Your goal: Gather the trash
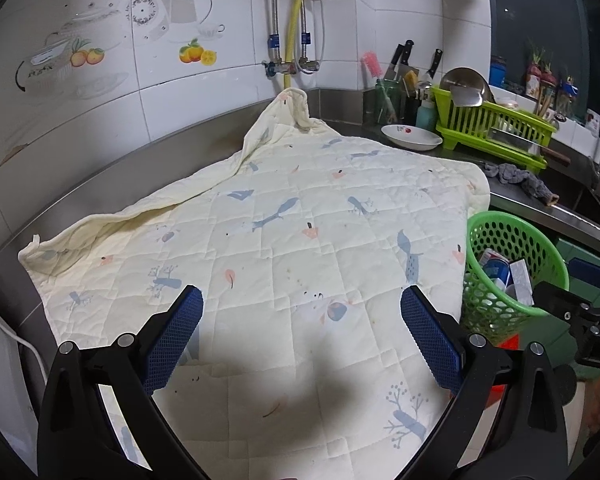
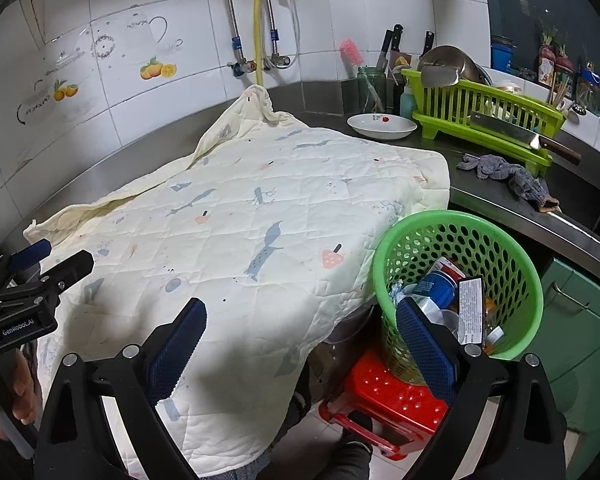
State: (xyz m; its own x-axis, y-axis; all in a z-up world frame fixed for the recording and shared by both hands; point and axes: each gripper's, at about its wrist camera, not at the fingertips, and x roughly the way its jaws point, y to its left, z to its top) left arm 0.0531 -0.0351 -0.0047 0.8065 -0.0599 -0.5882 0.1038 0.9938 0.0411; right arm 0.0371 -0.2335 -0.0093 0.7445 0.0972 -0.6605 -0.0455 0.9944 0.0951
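A green perforated basket (image 2: 512,248) stands on a red stool (image 2: 384,400) at the counter's right edge. It holds trash: a blue and red can (image 2: 440,280), a white labelled box (image 2: 471,308) and plastic wrappers. The basket also shows in the left wrist view (image 1: 500,240). A cream quilted cloth (image 1: 284,232) covers the counter and shows in the right wrist view too (image 2: 240,220). My left gripper (image 1: 302,304) is open and empty above the cloth. My right gripper (image 2: 300,316) is open and empty, over the cloth's front edge beside the basket.
A white dish (image 2: 382,126), a green dish rack (image 2: 484,116) with a cleaver (image 2: 520,134), a grey rag (image 2: 508,176) and a knife jar (image 2: 372,84) stand at the back right. Tiled wall and pipes (image 2: 260,20) are behind. Green cabinets (image 2: 580,320) are lower right.
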